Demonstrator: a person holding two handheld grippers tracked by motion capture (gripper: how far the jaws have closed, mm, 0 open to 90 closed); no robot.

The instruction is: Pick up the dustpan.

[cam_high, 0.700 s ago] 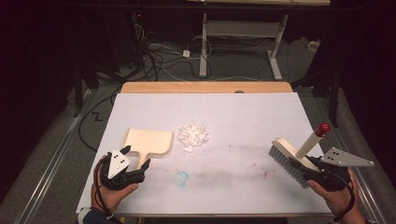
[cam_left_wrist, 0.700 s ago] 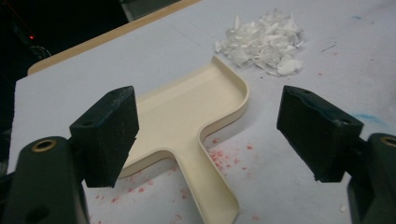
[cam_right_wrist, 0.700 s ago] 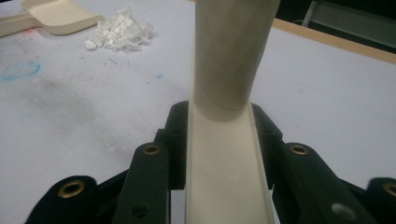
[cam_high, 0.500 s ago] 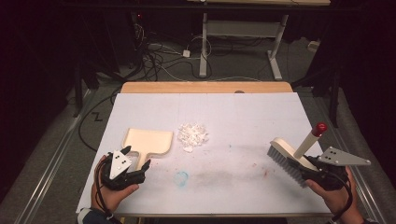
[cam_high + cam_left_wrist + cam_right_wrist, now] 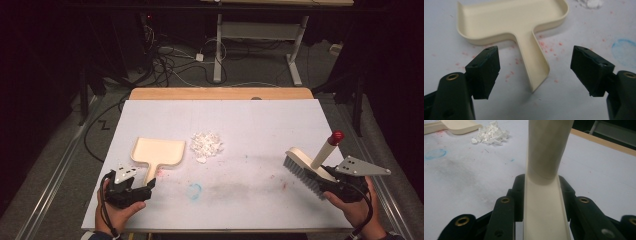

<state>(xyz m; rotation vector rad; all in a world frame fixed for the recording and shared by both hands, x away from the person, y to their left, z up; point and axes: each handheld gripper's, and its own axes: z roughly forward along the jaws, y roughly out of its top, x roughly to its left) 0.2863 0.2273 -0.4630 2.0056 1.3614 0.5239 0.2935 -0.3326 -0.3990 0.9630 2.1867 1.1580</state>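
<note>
Left gripper [image 5: 148,186]: at about 7 o'clock on the table [image 5: 260,120], jaws spread wide with nothing pressed between them.
Dustpan [image 5: 159,152]: cream, lying flat at 10 o'clock from the table's middle; its handle points back toward the left gripper and its end lies between the spread jaws in the left gripper view [image 5: 534,67], touching neither pad.
Right gripper [image 5: 320,177]: at about 4 o'clock, clamped on the brush (pads pressed against both sides of the cream back).
Brush [image 5: 312,162]: tilted, bristles toward the table's middle, red-tipped handle rising up and away.
Paper scraps [image 5: 206,145]: white heap just beside the dustpan, at its 3 o'clock, well apart from the brush.
</note>
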